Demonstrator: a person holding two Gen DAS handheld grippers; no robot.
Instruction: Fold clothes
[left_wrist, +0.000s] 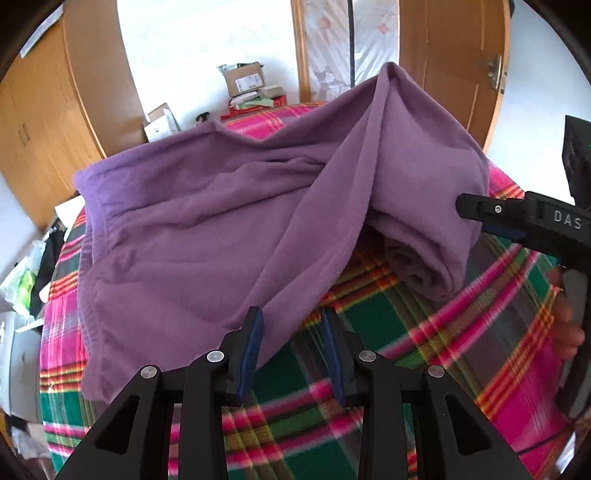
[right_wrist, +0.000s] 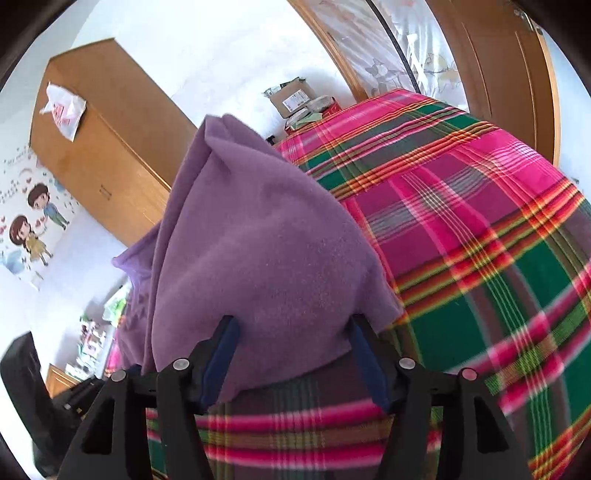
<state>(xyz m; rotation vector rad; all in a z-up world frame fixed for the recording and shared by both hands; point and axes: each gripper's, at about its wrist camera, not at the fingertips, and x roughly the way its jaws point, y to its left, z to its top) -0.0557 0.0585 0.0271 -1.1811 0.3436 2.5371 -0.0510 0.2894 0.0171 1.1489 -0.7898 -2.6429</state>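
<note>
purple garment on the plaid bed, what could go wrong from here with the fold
The right tongs stand open around a raised fold of the purple garment, so that bunch may slump unevenly onto the plaid blanket. The left tongs are open too, with a hem edge lying between the pads; pulling away could drag it and leave creases.

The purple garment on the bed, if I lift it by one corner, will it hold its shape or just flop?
Most likely flop: the purple garment already lies in soft folds and drapes over itself on the plaid blanket. It looks like fleecy knit, so probably light and grippy rather than slippery. One corner would likely drag the rest behind it.
</note>
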